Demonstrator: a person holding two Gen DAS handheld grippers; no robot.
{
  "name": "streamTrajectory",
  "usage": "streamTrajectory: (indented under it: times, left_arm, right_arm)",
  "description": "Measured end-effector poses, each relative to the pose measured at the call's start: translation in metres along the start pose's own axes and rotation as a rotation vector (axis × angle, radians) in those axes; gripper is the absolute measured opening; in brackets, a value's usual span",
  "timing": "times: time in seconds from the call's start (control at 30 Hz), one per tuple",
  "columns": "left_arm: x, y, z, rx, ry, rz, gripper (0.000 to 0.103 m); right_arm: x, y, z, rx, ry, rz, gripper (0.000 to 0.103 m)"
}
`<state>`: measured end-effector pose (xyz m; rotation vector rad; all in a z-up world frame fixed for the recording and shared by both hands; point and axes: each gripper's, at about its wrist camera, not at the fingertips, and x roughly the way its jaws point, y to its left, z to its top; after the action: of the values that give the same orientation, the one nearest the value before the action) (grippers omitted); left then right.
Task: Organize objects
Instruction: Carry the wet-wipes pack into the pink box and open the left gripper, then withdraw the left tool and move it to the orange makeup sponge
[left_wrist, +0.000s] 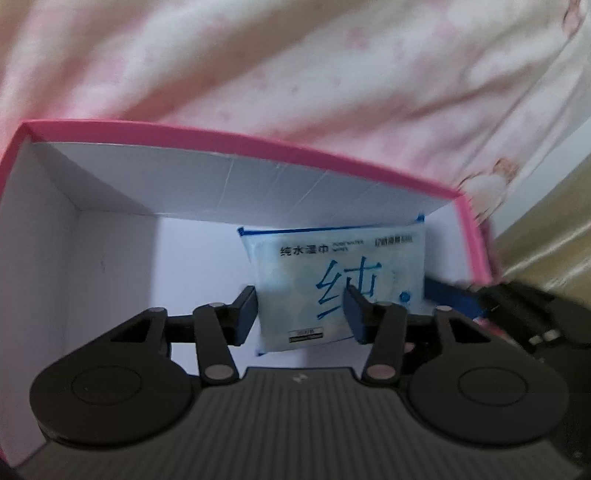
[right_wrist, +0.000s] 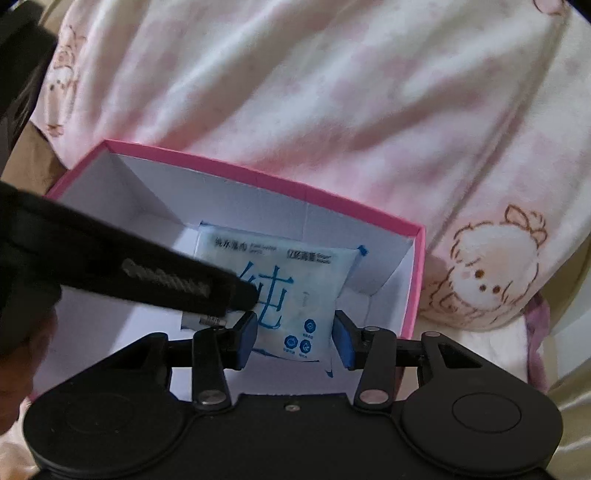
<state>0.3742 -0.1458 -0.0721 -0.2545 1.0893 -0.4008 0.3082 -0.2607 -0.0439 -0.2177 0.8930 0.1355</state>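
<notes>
box (left_wrist: 258, 136) pink, on bedding (left_wrist: 295, 66) | wipes (left_wrist: 332, 291) flat on box floor, right side | left gripper (left_wrist: 301, 308) jaws wide, empty | right gripper (right_wrist: 295, 338) jaws wide, straddling wipes, I see no grip

A bed with a golden sheet (left_wrist: 546, 236) carries a pink-rimmed box (right_wrist: 258, 177), and a pink cartoon-print blanket (right_wrist: 332, 92) lies bunched just behind the box
</notes>
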Motion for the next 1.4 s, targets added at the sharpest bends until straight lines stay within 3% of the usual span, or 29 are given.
streamTrajectory:
  times: [0.07,0.17,0.43,0.47,0.53,0.63,0.67,0.87,1.03,1.17,1.4]
  left_arm:
    - [0.000,-0.005,-0.002,0.025,-0.020,0.042,0.056]
    - [-0.011,-0.009,-0.007,0.039,-0.037,0.053,0.061]
    - [-0.076,-0.018,-0.030,0.118,-0.043,0.064,0.061]
    - [-0.088,-0.017,-0.036,0.131,-0.088,0.066,0.061]
    - [-0.111,-0.012,-0.042,0.160,-0.085,0.070,0.061]
    - [-0.141,-0.015,-0.052,0.234,-0.064,0.104,0.062]
    - [-0.152,-0.015,-0.054,0.340,0.081,0.054,0.063]
    - [-0.219,0.002,-0.068,0.432,0.105,0.078,0.068]
    - [-0.249,0.004,-0.103,0.539,0.088,0.104,0.073]
    - [-0.254,0.011,-0.130,0.553,0.113,0.070,0.073]
    - [-0.253,0.044,-0.170,0.487,0.143,0.006,0.073]
  right_arm:
    - [-0.001,0.007,-0.002,-0.042,-0.012,-0.049,0.054]
    - [-0.012,0.007,-0.009,-0.019,-0.019,-0.036,0.058]
    - [-0.077,-0.002,-0.027,0.087,-0.027,0.133,0.061]
    - [-0.086,-0.001,-0.027,0.089,-0.029,0.147,0.062]
    - [-0.107,0.002,-0.027,0.095,-0.031,0.177,0.064]
    - [-0.142,0.002,-0.031,0.111,-0.015,0.218,0.064]
    - [-0.152,0.002,-0.032,0.114,-0.015,0.232,0.064]
    - [-0.211,0.011,-0.042,0.112,-0.036,0.319,0.073]
    - [-0.233,0.036,-0.058,0.080,-0.021,0.388,0.073]
    - [-0.234,0.062,-0.076,0.050,-0.017,0.437,0.073]
    - [-0.225,0.108,-0.117,0.001,0.003,0.490,0.073]
